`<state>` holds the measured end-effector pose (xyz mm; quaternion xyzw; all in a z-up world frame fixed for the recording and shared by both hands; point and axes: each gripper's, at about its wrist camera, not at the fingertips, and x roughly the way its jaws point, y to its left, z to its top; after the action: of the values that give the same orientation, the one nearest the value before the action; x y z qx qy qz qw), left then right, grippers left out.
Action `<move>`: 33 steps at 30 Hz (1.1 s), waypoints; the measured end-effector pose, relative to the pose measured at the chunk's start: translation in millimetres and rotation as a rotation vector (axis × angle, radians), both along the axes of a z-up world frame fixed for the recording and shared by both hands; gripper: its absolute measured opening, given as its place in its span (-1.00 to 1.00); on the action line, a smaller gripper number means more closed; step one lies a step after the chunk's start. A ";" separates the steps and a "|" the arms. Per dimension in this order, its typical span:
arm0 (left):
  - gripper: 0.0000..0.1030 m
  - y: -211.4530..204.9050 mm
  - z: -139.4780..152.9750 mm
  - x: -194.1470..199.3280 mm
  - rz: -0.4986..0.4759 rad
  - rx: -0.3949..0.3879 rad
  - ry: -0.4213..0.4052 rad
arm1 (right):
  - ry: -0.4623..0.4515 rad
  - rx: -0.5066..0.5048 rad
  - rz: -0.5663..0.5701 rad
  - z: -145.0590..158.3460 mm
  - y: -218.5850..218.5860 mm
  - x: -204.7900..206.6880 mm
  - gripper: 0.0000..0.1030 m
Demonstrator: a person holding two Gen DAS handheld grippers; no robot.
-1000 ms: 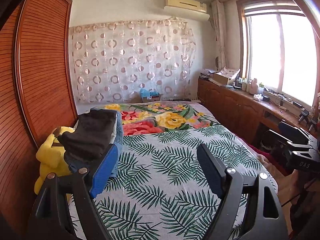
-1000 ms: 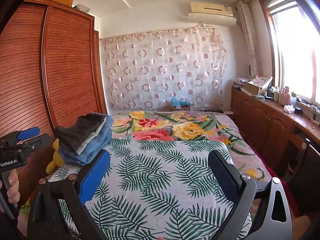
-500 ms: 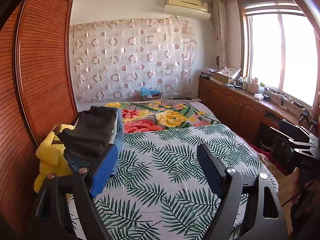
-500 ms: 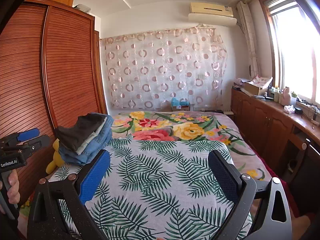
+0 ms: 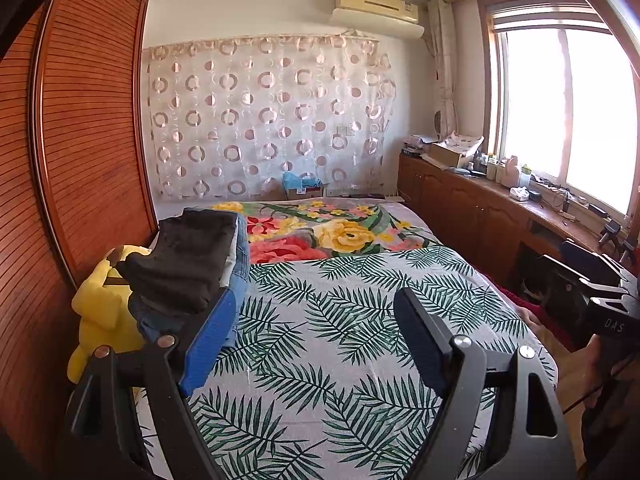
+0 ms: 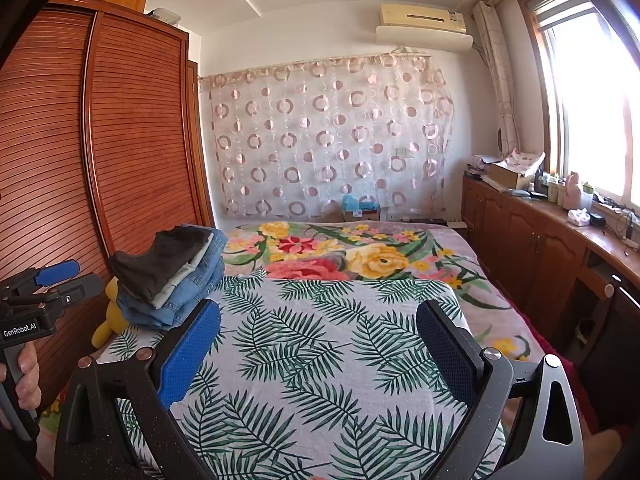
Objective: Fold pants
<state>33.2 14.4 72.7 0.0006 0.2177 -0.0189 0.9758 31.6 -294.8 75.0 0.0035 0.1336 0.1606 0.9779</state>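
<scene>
Pants: a folded stack point(image 5: 188, 264) sits on the bed at its left edge, a dark pair on top, a pale layer under it and blue jeans point(image 6: 192, 284) at the bottom; no gripper touches it.
Bed point(image 5: 360, 320): fills the middle of both views, with a palm-leaf sheet point(image 6: 320, 360) over the near part and a flowered blanket point(image 5: 332, 232) over the far part.
Wardrobe point(image 6: 100, 140): slatted brown doors run along the left side of the bed.
Curtain point(image 5: 264, 116): sheer cloth with ring patterns hangs on the wall beyond the bed's far end.
Counter point(image 5: 500, 208): wooden cabinets line the right side of the bed under the window, with a box and bottles on top.
Air conditioner point(image 6: 424, 24): mounted high on the wall past the far end of the bed.
Left gripper point(image 5: 312, 344): jaws spread wide above the bed's near part, holding nothing; its left blue pad overlaps the stack's near end in the picture.
Right gripper point(image 6: 320, 348): jaws spread wide above the bed's near part, holding nothing.
Plush toy point(image 5: 100, 304): yellow, wedged between the bed's left edge and the wardrobe, just beside the stack.
</scene>
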 end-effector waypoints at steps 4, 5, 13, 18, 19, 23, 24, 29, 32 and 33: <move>0.59 0.3 0.3 0.0 -0.001 0.000 -0.001 | -0.001 0.000 0.000 0.0 -0.1 0.0 0.92; 0.59 0.6 0.0 0.2 -0.001 0.001 -0.001 | -0.001 0.001 -0.001 0.0 -0.4 0.3 0.92; 0.59 1.0 0.2 0.3 0.000 -0.001 -0.001 | -0.001 0.000 0.001 -0.3 -0.1 0.3 0.92; 0.59 1.1 -3.1 -0.3 -0.005 0.003 0.006 | -0.002 -0.001 0.000 -0.9 0.9 -1.0 0.92; 0.59 1.0 -3.4 0.1 -0.004 0.002 0.007 | -0.001 -0.001 0.001 -1.0 0.8 -0.9 0.92; 0.59 0.3 -4.0 0.3 -0.002 0.001 0.004 | -0.002 -0.001 0.000 -1.1 1.2 -1.6 0.92; 0.59 -0.3 -4.4 0.5 -0.002 0.001 0.003 | -0.002 -0.001 0.001 -1.0 1.2 -1.5 0.92; 0.59 -0.8 -4.6 0.7 0.001 0.001 0.001 | -0.002 -0.002 0.002 -1.5 1.5 -1.6 0.92; 0.59 -0.4 -4.6 0.8 0.001 0.000 0.002 | -0.002 -0.001 0.002 -1.5 1.6 -1.8 0.92; 0.59 -0.3 -4.6 0.8 0.001 0.000 0.002 | -0.003 -0.002 0.001 -1.5 1.6 -1.7 0.92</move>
<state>33.9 14.1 68.1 0.0007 0.2185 -0.0183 0.9757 29.8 -293.2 73.5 0.0023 0.1325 0.1612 0.9780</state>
